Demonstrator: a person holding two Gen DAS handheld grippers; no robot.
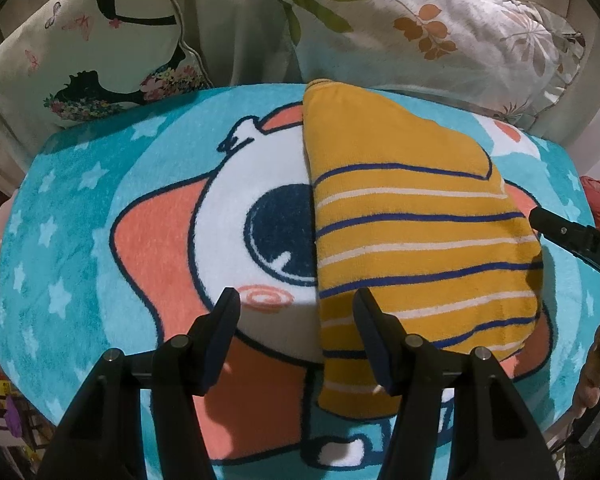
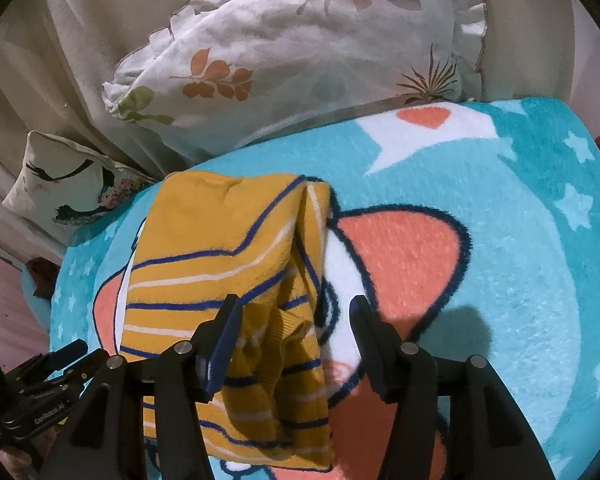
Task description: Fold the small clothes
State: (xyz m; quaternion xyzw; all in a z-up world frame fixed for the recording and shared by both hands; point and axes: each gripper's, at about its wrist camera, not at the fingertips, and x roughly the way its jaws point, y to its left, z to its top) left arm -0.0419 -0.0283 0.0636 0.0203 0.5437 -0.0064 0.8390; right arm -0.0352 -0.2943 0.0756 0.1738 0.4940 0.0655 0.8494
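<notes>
Now both grippers [image 1: 296,316] [image 2: 296,320] above shirt [image 1: 412,216], jaws apart

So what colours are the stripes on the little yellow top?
Dark blue and white stripes on the mustard-yellow top, clearest in the left wrist view.

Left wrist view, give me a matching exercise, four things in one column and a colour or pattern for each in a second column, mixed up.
Things:
1. shirt
2. blanket
3. left pillow
4. right pillow

Looks:
A. white with orange and green leaves
B. yellow with blue and white stripes
C. cream with black figure silhouettes
D. turquoise with pale stars

Pairs: 1-B, 2-D, 3-C, 4-A
</notes>
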